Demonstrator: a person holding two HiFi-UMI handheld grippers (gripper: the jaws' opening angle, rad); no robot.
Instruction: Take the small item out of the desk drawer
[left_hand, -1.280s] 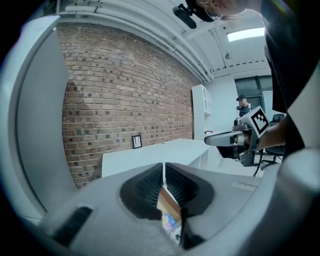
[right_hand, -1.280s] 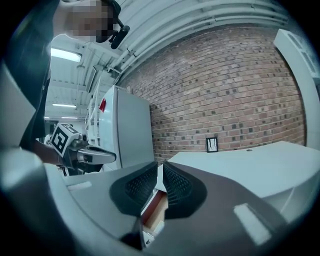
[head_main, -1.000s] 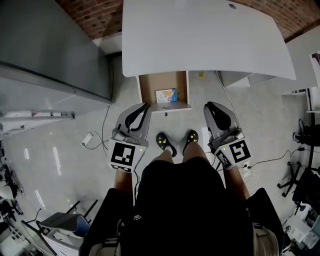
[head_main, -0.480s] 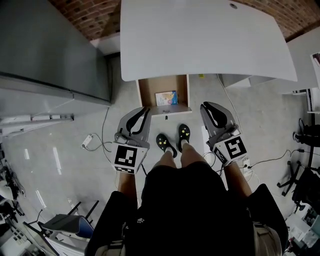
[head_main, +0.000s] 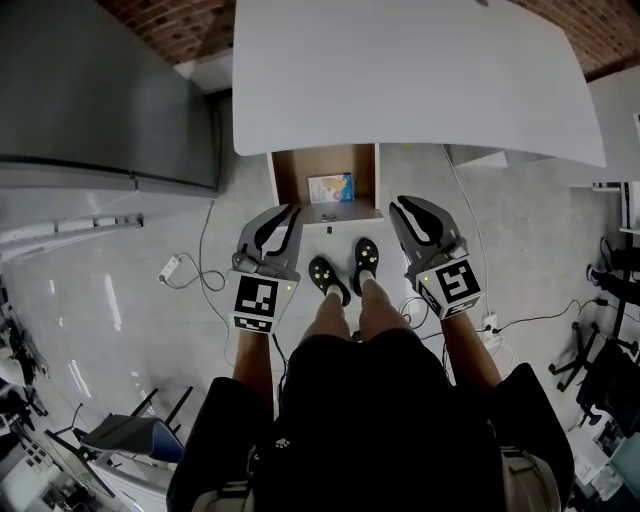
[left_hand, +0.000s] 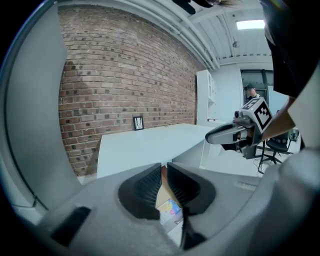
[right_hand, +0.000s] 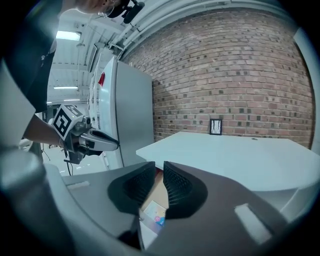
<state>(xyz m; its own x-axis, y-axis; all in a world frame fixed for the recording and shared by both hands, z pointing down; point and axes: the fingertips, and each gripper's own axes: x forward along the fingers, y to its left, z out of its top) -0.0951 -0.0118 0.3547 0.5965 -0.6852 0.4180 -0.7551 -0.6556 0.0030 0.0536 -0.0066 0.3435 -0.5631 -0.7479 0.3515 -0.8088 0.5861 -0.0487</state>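
Under the white desk (head_main: 400, 70) a wooden drawer (head_main: 290, 178) stands pulled out. A small colourful packet (head_main: 331, 187) lies flat inside it. My left gripper (head_main: 290, 212) hangs just in front of the drawer's left corner, and my right gripper (head_main: 401, 204) hangs off its right corner. On both, the jaws are opening with a narrow gap, and nothing is between the pads. The left gripper (left_hand: 164, 171) view shows the packet (left_hand: 170, 209) through that gap. It also lies beyond the gap in the right gripper (right_hand: 159, 167) view, where the packet (right_hand: 154, 214) sits lower down.
The person's feet in black shoes (head_main: 325, 280) stand right before the drawer. A tall grey cabinet (head_main: 100, 90) fills the left side. Cables and a plug strip (head_main: 172, 270) lie on the floor. Chair bases (head_main: 600, 350) stand at the right. A brick wall (left_hand: 125, 75) runs behind the desk.
The person has stepped closer to the desk. Both grippers have moved forward toward the open drawer's front corners, and their jaws have parted slightly.
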